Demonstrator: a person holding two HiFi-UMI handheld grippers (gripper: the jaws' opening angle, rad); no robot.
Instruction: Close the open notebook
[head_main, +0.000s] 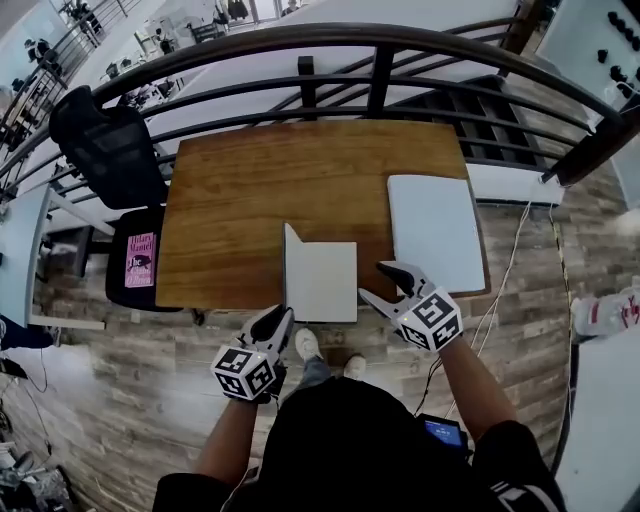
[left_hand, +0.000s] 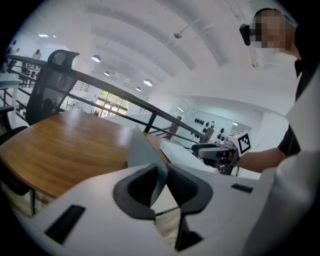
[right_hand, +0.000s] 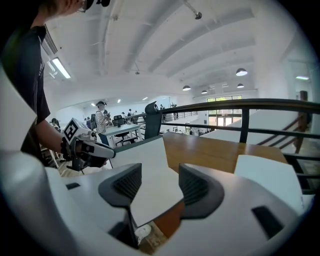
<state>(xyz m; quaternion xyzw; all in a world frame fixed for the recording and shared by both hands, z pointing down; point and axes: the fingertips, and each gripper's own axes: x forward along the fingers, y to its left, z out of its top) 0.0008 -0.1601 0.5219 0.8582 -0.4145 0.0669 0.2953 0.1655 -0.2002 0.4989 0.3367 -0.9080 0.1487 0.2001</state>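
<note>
- The left gripper (left_hand: 162, 172) is clamped on the raised left cover (head_main: 289, 262) of the notebook (head_main: 325, 285), the thin board pinched between its nearly closed jaws at the cover's near edge; the fold looks about half made, with the cover standing roughly upright on the spine
- The right gripper (right_hand: 160, 172) hangs with jaws apart over the near right corner of the open page, gripping nothing; whether it touches the page cannot be told
- The notebook lies at the near edge of the wooden table (head_main: 250, 190), right in front of the person; the next move, as it appears, calls for swinging the cover over to the right and down onto the page; the right gripper should clear that corner first, and the left should release only once the cover lies flat
- To the right and a little farther in lies a closed white pad (head_main: 435, 230), apart from the notebook
- No box, tray or other container shows on the table; to the left a dark seat (head_main: 125, 292) bears a pink book (head_main: 140, 260); a black chair (head_main: 105, 145) and a curved railing (head_main: 330, 40) stand beyond
</note>
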